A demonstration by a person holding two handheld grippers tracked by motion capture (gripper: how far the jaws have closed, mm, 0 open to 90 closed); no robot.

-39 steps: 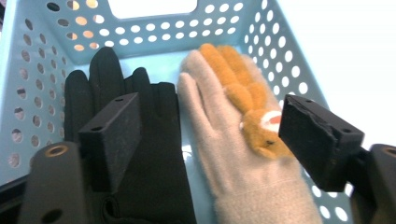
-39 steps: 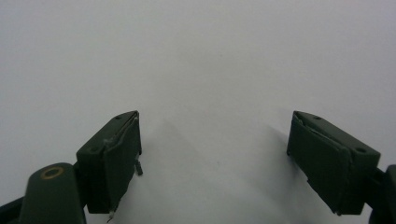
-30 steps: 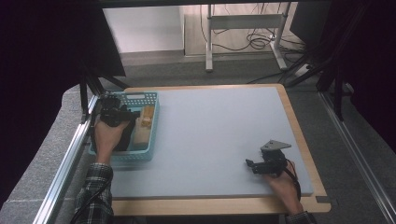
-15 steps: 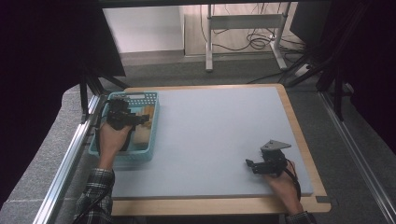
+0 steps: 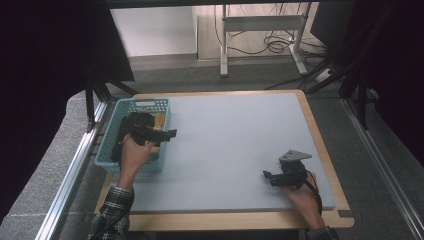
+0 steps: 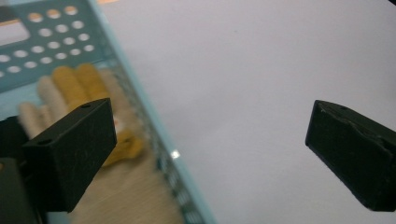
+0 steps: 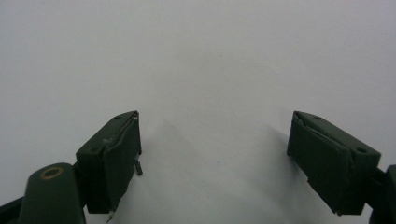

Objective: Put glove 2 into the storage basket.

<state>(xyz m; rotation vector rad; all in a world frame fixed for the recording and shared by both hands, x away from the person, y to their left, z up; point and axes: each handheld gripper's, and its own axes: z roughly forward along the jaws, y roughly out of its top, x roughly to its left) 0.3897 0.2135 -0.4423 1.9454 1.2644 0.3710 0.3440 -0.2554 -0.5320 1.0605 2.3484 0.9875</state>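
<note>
Since a second ago your left gripper [image 5: 170,134] has swung out from over the teal basket [image 5: 111,134] toward the pale grey counter [image 5: 235,145], its jaws just opening to full width with nothing between them, while the tan and yellow glove [image 6: 88,88] stays inside the basket at the counter's left edge. Your right gripper [image 5: 268,176] has kept still near the front right corner, jaws spread wide and empty over bare surface. Beyond the wood-trimmed counter lie grey floor, a metal stand [image 5: 260,25] with loose cables, and dark curtains.

A wooden-framed table [image 5: 327,165] carries a pale grey mat [image 5: 235,145]. A perforated teal plastic basket [image 5: 111,131] sits on its left edge.
</note>
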